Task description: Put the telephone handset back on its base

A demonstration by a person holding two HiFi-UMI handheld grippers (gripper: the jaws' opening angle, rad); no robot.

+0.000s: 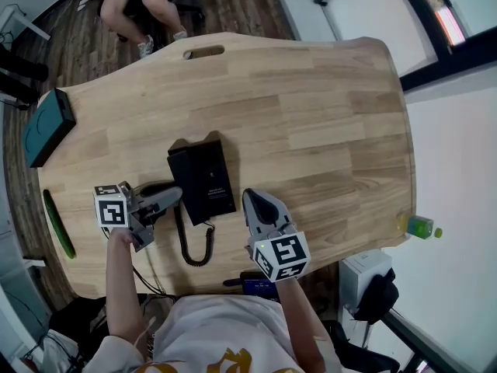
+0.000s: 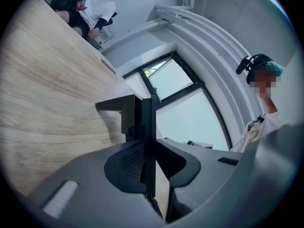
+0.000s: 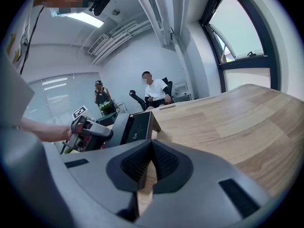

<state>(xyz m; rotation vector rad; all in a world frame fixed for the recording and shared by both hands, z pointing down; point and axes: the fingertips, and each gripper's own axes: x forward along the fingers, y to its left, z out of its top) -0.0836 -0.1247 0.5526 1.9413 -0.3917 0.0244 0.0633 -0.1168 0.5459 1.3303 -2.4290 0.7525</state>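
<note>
Two tools work by the worktop's [image 1: 326,130] near edge, with bare wood right of the base [image 1: 211,179]. Handset [image 1: 178,171] – black, slim – lies along the base's left side, left tool [image 1: 177,196] clamped on it (coiled cord [image 1: 196,249] below). Right tool [image 1: 252,200] closed, empty.

Black telephone base [image 1: 203,179] lies flat on the wooden bench [image 1: 311,115], its long side running away from the person. Black handset [image 2: 149,127] is off the base, just left of its near corner, clamped edge-on in the left gripper [image 1: 169,198]. Coiled black cord [image 1: 196,247] loops toward the near bench edge.
</note>
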